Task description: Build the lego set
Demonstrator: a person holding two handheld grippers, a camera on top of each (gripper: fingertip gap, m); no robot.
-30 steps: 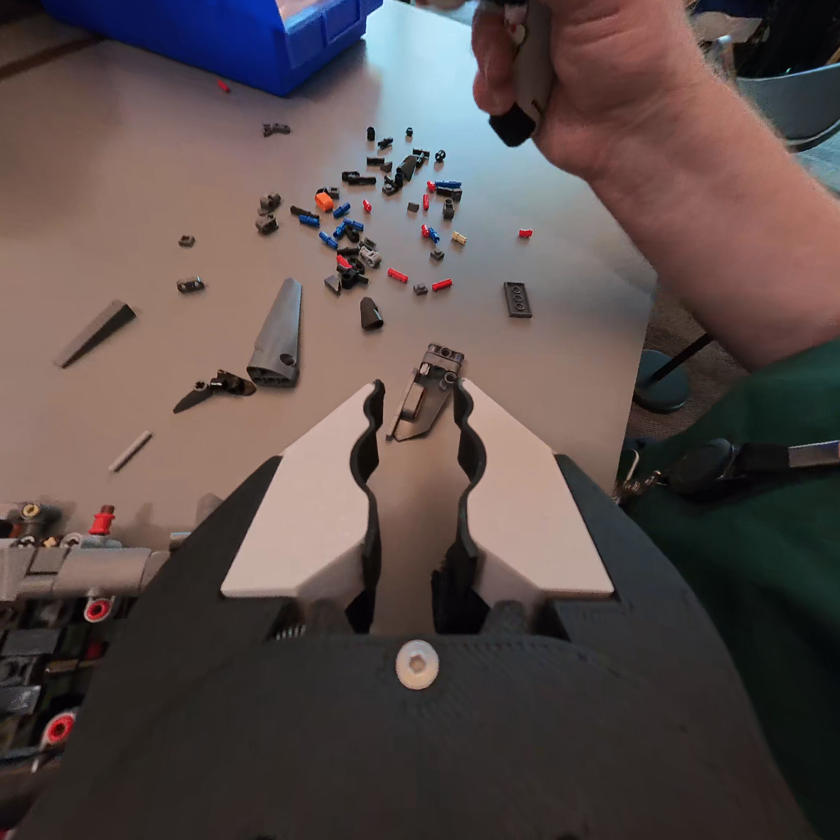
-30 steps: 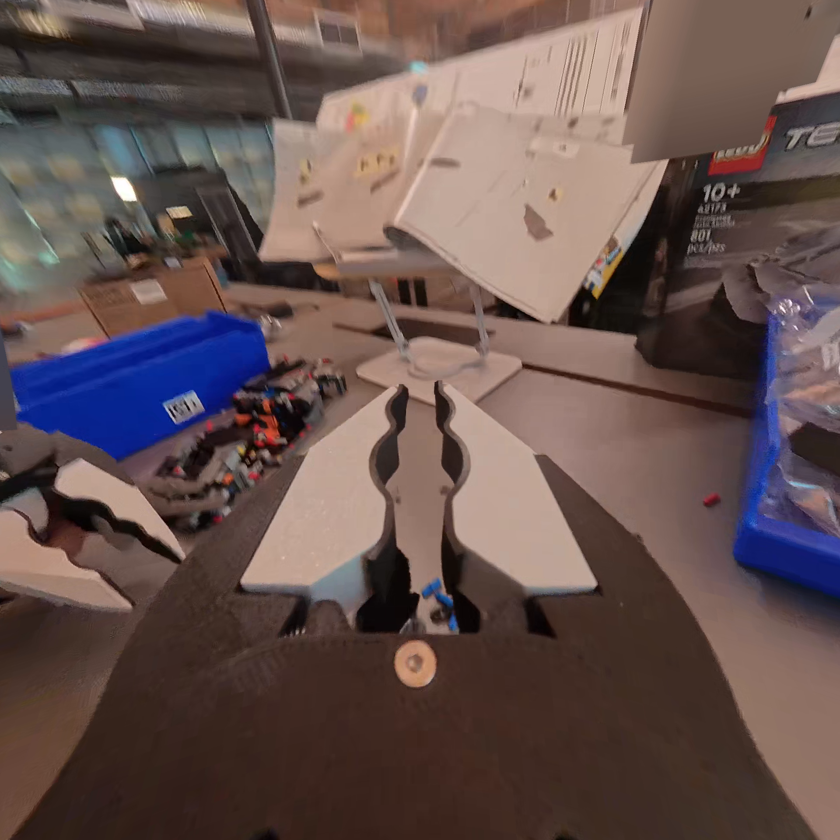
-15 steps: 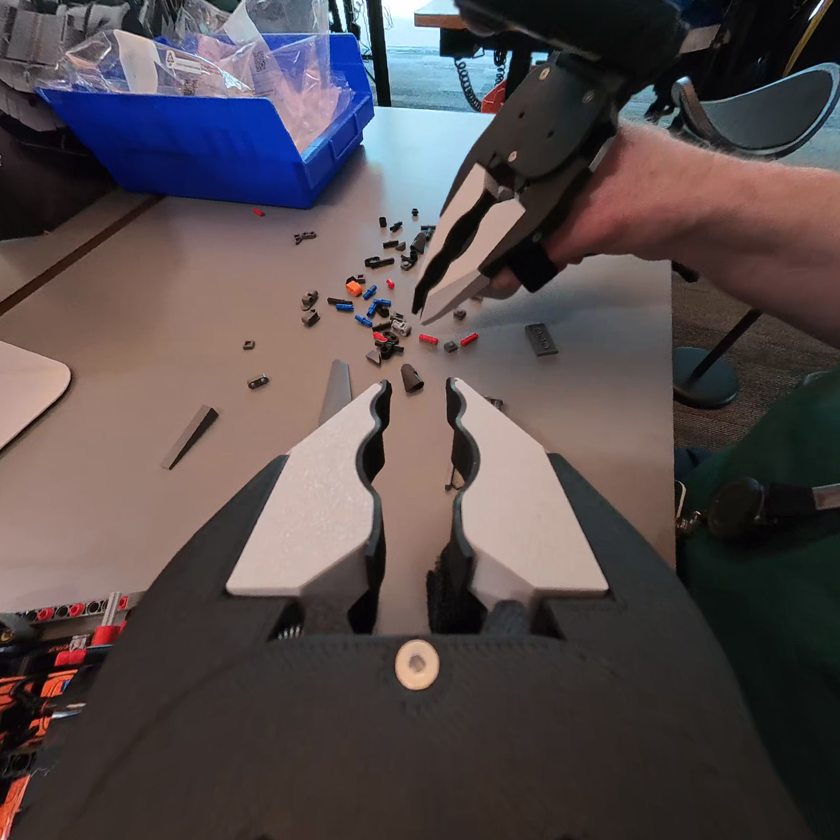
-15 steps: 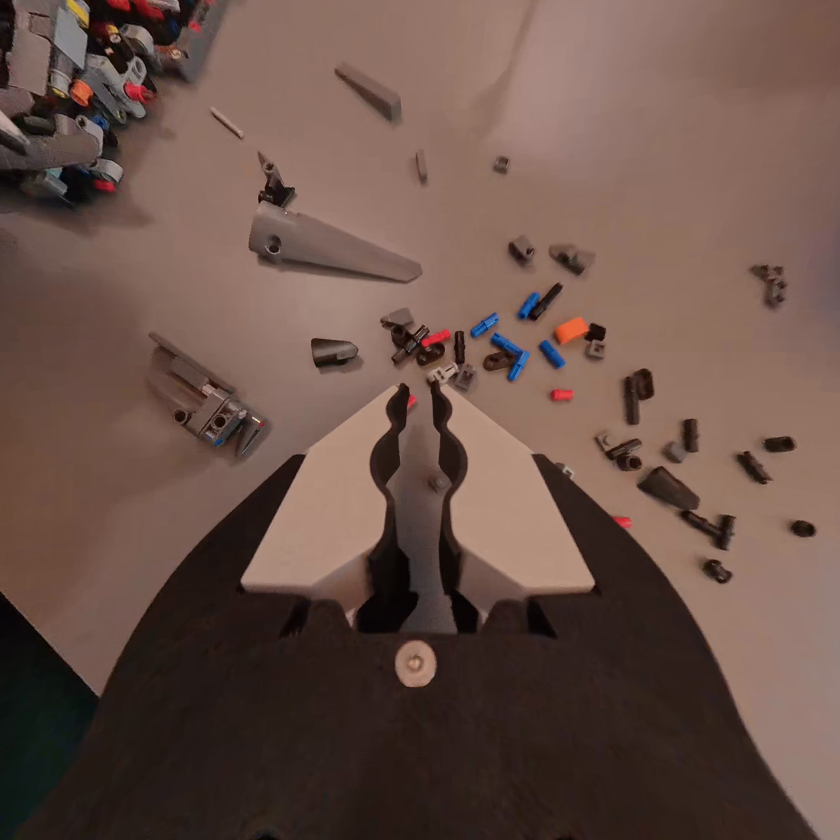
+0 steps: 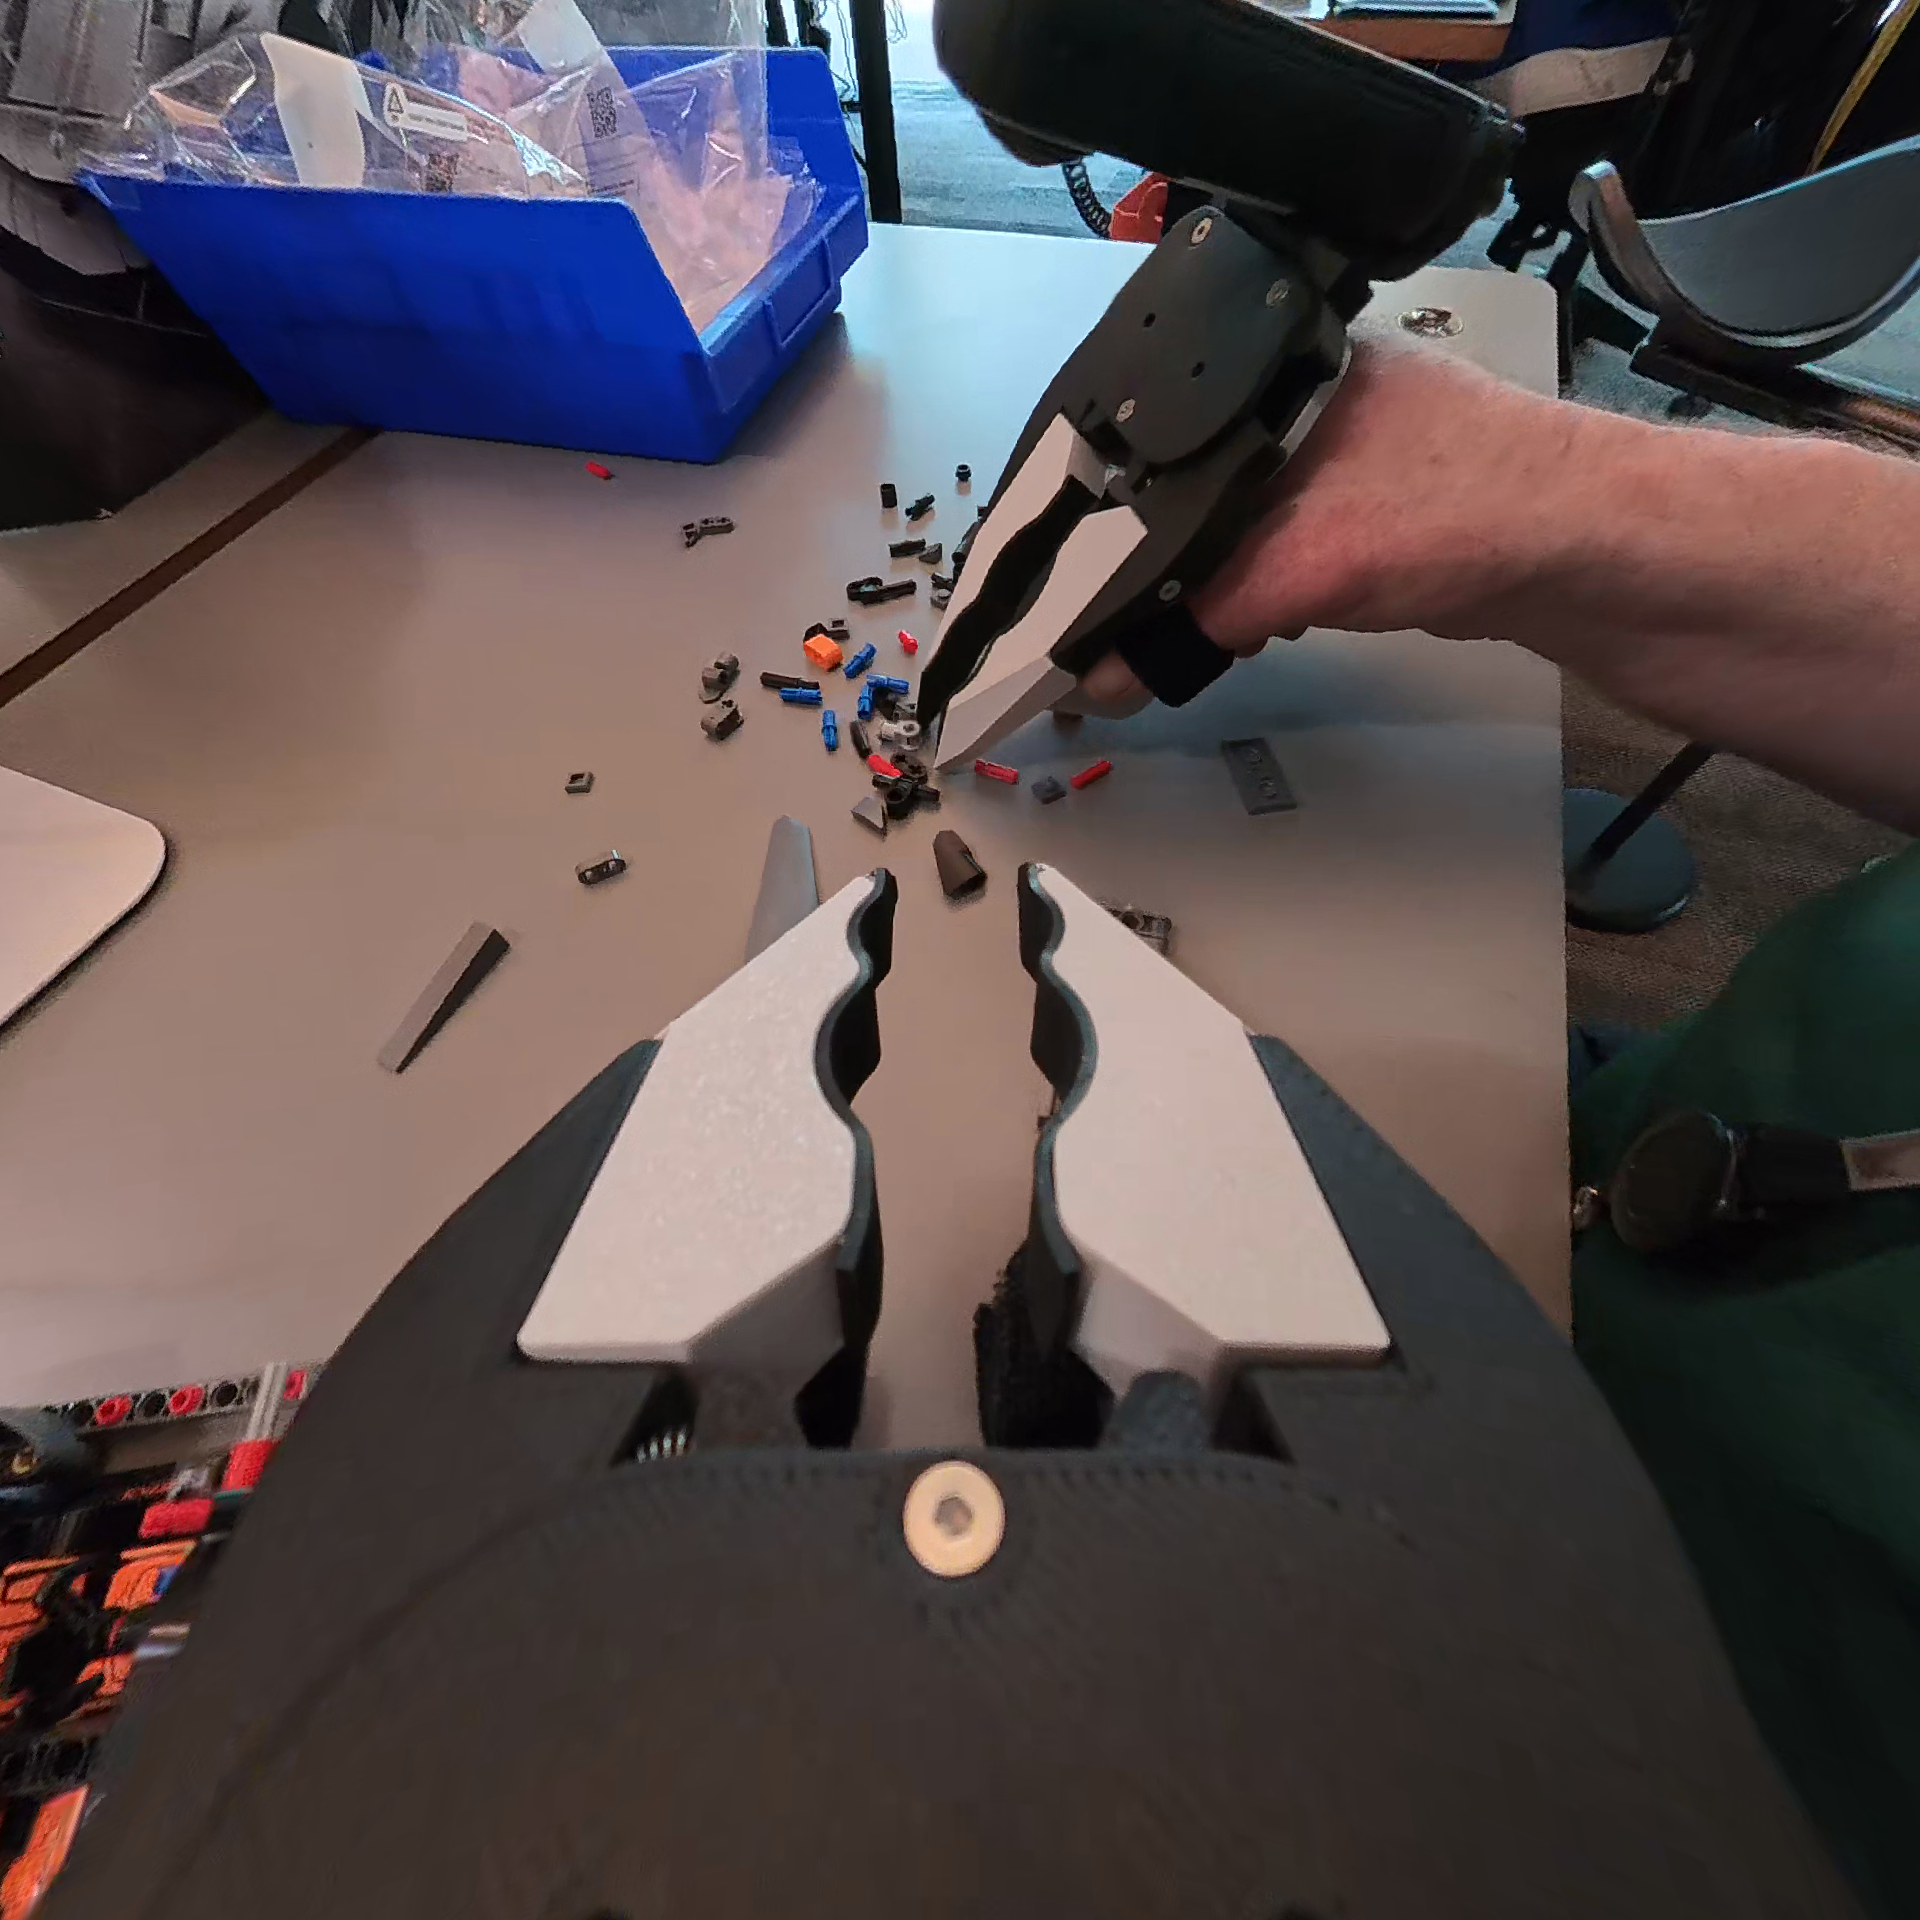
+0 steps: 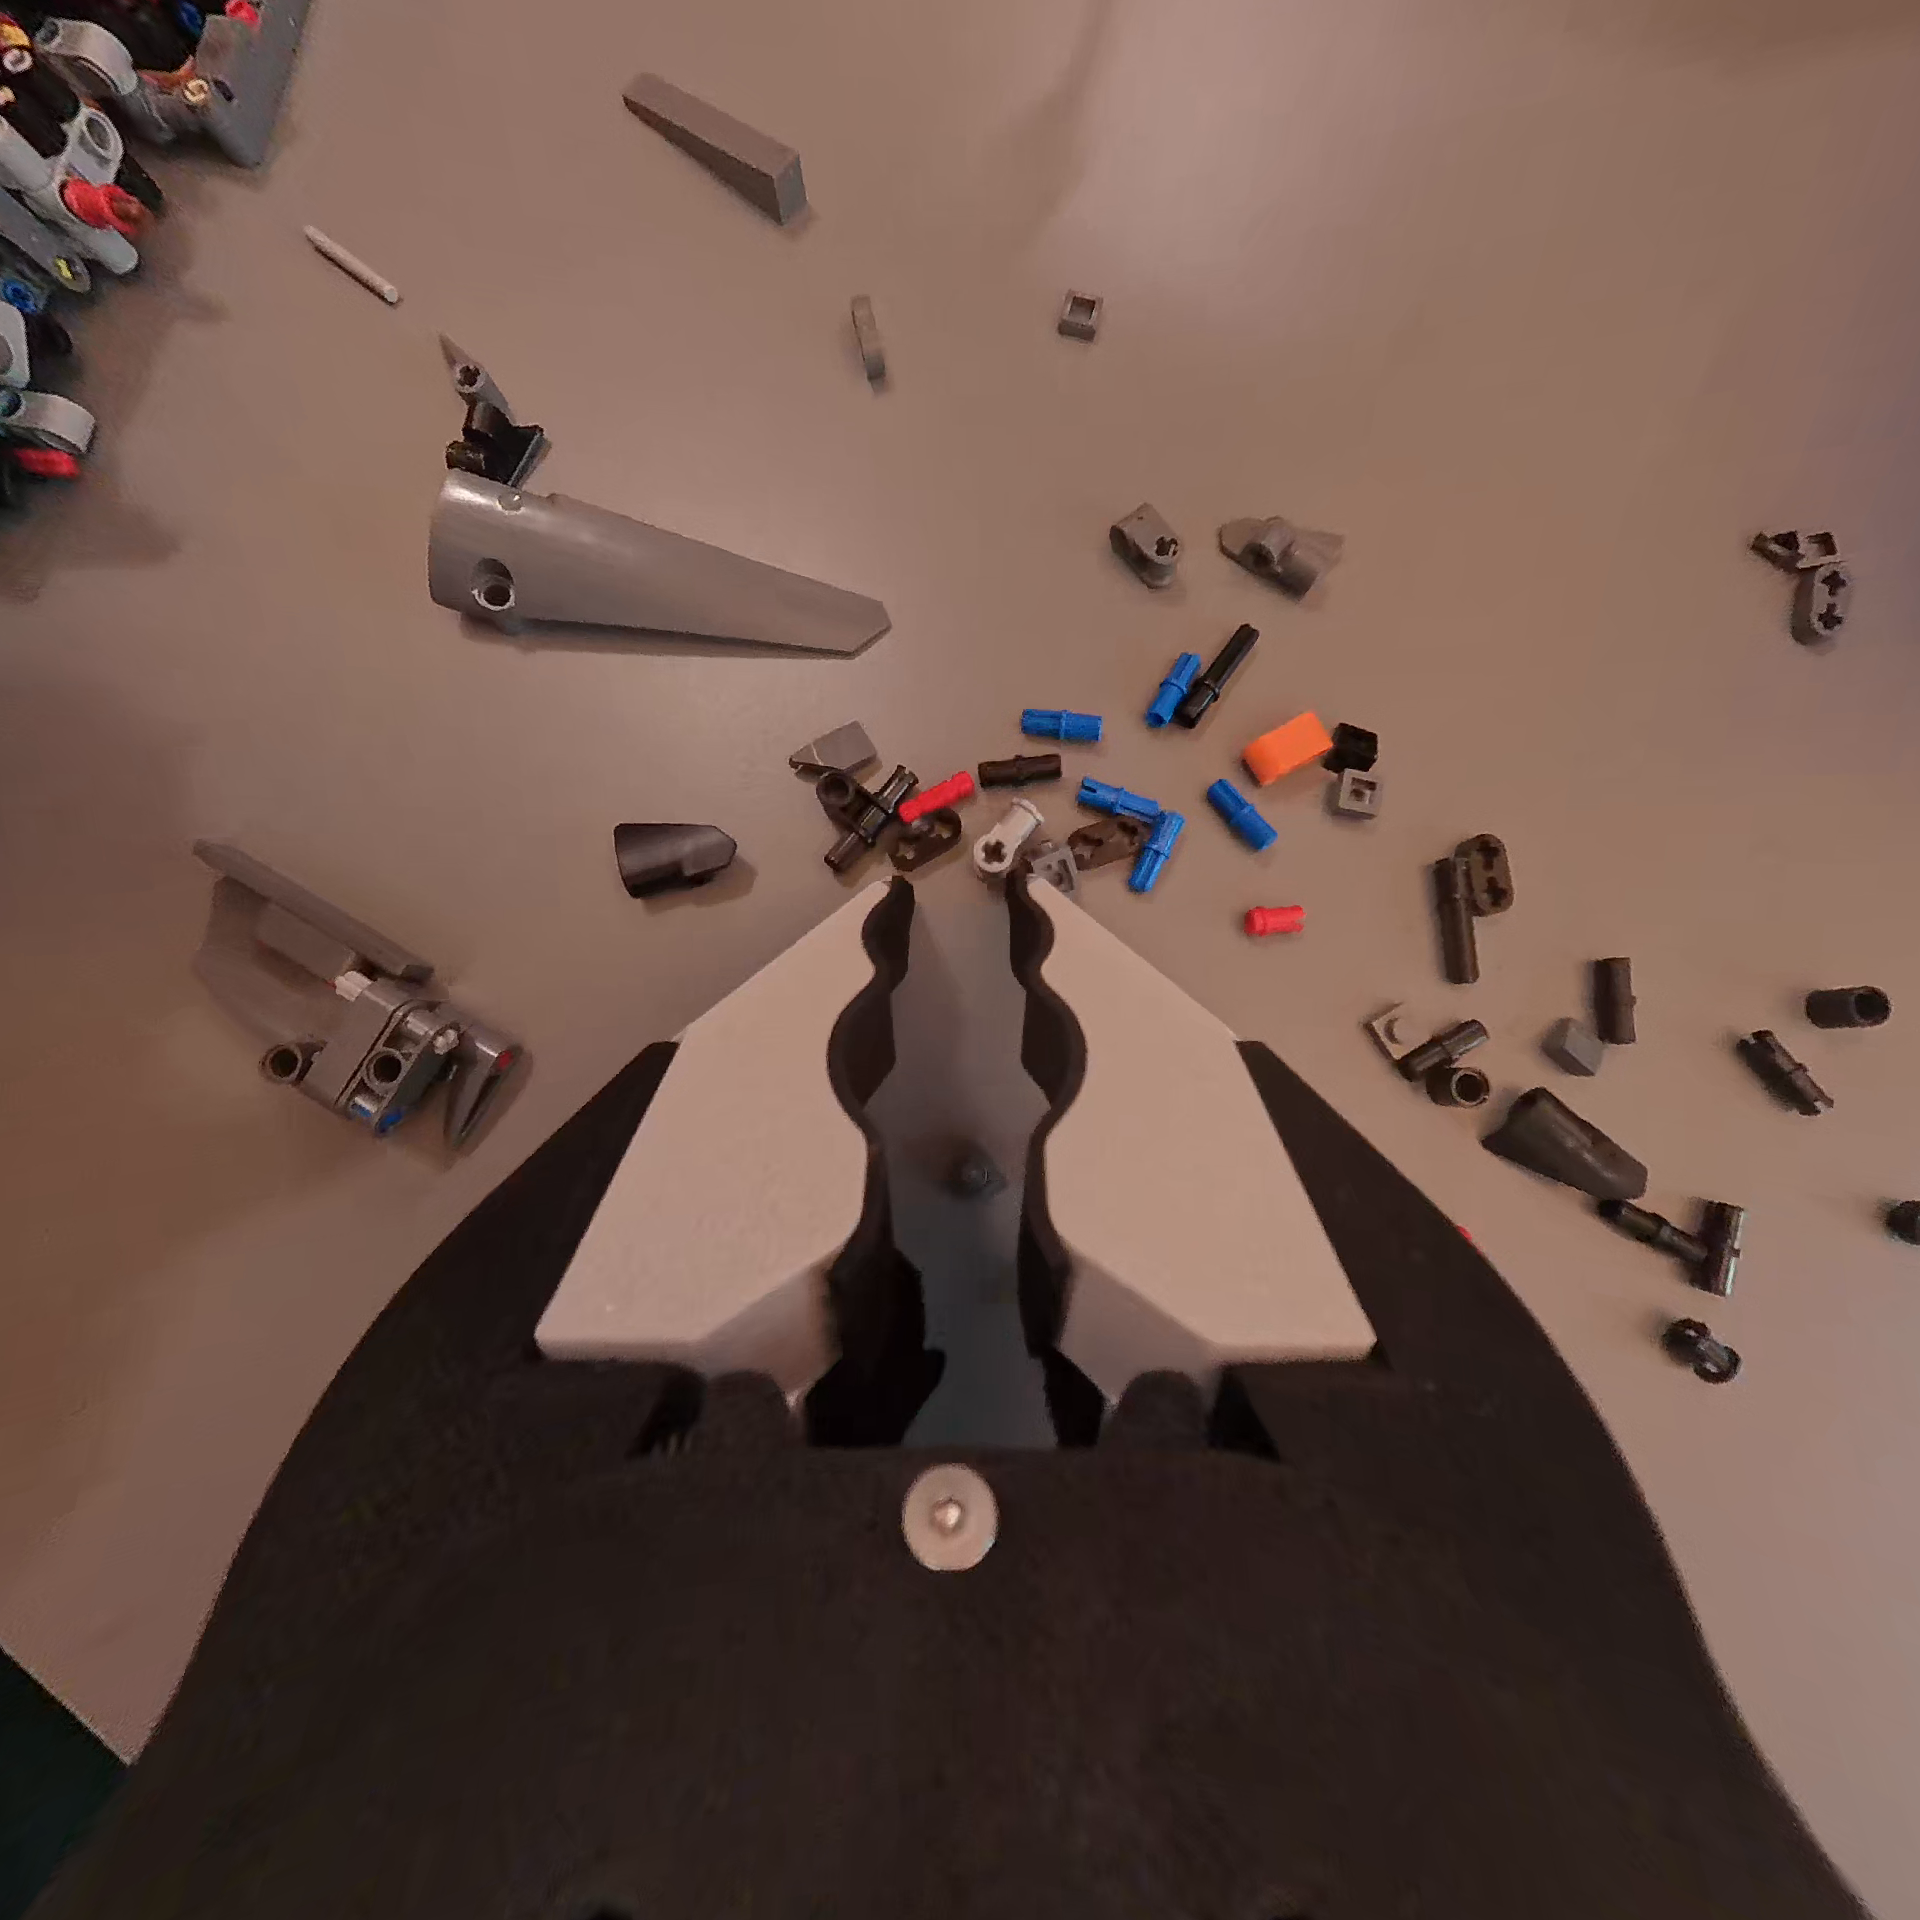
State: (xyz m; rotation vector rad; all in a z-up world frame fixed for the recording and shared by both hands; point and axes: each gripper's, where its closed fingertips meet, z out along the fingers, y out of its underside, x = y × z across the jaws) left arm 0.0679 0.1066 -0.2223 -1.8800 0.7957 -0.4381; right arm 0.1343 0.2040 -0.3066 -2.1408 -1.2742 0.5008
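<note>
Your right gripper (image 6: 956, 883): jaws slightly parted, holding nothing, tips down at the scattered small pieces (image 6: 1122, 800), just beside the light grey connector (image 6: 1006, 833). Your left gripper (image 5: 954, 883): jaws apart, empty, above the table (image 5: 312, 675), nearer you than that scatter. Grey wing panel (image 6: 634, 577): left of the scatter.

A blue bin (image 5: 499, 312) of clear bags (image 5: 468, 114) stands far left on the grey tabletop (image 5: 312, 675). A grey chair (image 5: 1756, 270) sits far right, beyond the tabletop's edge.
</note>
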